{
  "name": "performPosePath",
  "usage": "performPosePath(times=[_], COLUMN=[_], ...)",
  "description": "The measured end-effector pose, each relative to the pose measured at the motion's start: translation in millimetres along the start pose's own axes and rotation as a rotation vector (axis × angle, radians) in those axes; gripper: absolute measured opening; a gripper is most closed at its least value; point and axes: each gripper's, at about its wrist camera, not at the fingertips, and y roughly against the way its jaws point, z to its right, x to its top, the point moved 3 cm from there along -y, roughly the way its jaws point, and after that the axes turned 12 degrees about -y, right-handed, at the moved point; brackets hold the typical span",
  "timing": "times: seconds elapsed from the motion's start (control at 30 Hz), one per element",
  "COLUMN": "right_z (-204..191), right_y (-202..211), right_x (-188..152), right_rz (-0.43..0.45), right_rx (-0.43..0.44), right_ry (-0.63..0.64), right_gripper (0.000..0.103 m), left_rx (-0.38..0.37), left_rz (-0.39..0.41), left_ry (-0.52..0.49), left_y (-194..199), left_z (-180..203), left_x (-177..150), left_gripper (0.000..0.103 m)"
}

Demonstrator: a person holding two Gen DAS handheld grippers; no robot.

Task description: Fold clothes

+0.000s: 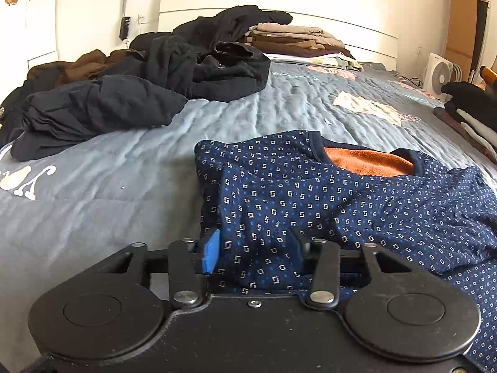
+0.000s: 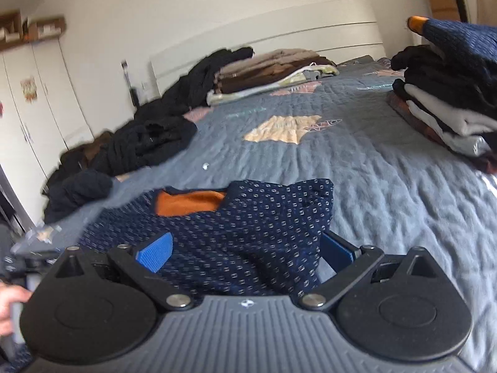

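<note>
A navy patterned top (image 1: 310, 192) with an orange lining at the neck lies on the bed, partly folded. My left gripper (image 1: 254, 244) has a thick fold of its near left edge between the jaws; the blue pad (image 1: 211, 251) presses on the cloth and the other finger is buried in it. In the right wrist view the same top (image 2: 248, 217) bunches up between the two blue pads (image 2: 155, 251) of my right gripper (image 2: 245, 247), which stand wide apart with the ribbed pad face partly bare.
The blue-grey quilt (image 1: 108, 186) covers the bed. Unfolded dark clothes (image 1: 174, 71) pile along the left. Folded stacks sit by the headboard (image 1: 292, 37) and at the right edge (image 2: 444, 102). A white fan (image 1: 441, 74) stands beyond. A hand (image 2: 9, 304) shows at the lower left.
</note>
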Motion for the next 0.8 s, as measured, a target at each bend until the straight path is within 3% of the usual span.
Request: performPosePath(times=[0.1, 0.27, 0.37, 0.43, 0.57, 0.6, 0.67, 0.8], right_z=[5.8, -4.2, -21.1, -29.9, -15.0, -8.0, 6.8, 29.4], right_y=[-20.2, -39.6, -54.8, -76.1, -119.6, -122.1, -123.4, -121.6], right_x=[5.5, 23.0, 31.8, 28.0, 5.4, 1.2, -6.1, -4.8], right_rz=[-0.021, -0.044, -0.101, -0.157, -0.247, -0.250, -0.245, -0.245], right_rx=[-0.033, -0.021, 0.200, 0.254, -0.052, -0.092, -0.148, -0.177], right_ry=[0.037, 0.079, -0.035, -0.052, 0.124, 0.158, 0.216, 0.192], right_gripper=[0.101, 0.099, 0.099, 0.099, 0.098, 0.098, 0.099, 0.102], left_rx=[-0.006, -0.016, -0.015, -0.014, -0.002, -0.001, 0.004, 0.017], left_rz=[-0.009, -0.021, -0.026, -0.031, -0.053, -0.055, -0.057, -0.059], left_ry=[0.008, 0.021, 0.014, 0.010, 0.007, 0.006, 0.002, -0.020], left_y=[-1.4, -3.6, -3.6, -4.2, -7.8, -8.8, -10.2, -10.5], left_z=[-3.5, -6.1, -5.1, -5.0, -8.2, -8.8, -9.7, -9.8], left_x=[-1.2, -1.0, -1.6, -2.4, -5.7, -6.5, -7.9, -9.4], left_gripper=[0.020, 0.019, 0.019, 0.019, 0.019, 0.019, 0.019, 0.020])
